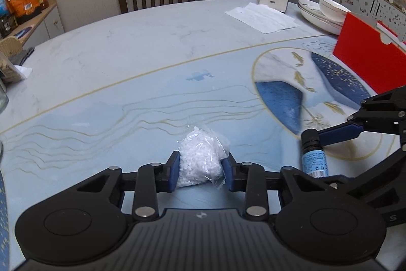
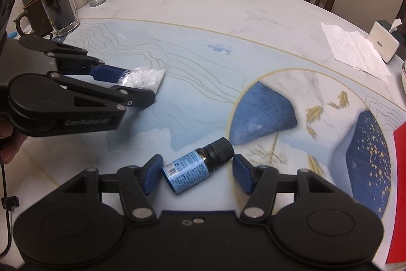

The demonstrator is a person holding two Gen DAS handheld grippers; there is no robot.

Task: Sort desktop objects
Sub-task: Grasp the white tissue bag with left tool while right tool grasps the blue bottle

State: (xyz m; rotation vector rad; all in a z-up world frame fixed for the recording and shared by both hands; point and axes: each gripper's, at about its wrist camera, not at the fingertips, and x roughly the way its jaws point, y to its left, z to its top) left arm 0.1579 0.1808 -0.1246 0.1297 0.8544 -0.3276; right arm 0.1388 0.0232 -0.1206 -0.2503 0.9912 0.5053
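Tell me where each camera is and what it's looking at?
Left wrist: sits on the left gripper, looking down its jaws, shut on the bag of white granules.
Right wrist: sits on the right gripper, its jaws around the small dropper bottle; a hand shows.
Both see the bag, the bottle, the patterned table and the other gripper.

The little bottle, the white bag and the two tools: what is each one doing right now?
Left tool: shut on the bag.
Bag of white bits: squeezed between the pads.
Right tool: open around the bottle.
Bottle: lying on its side on the table, cap on.
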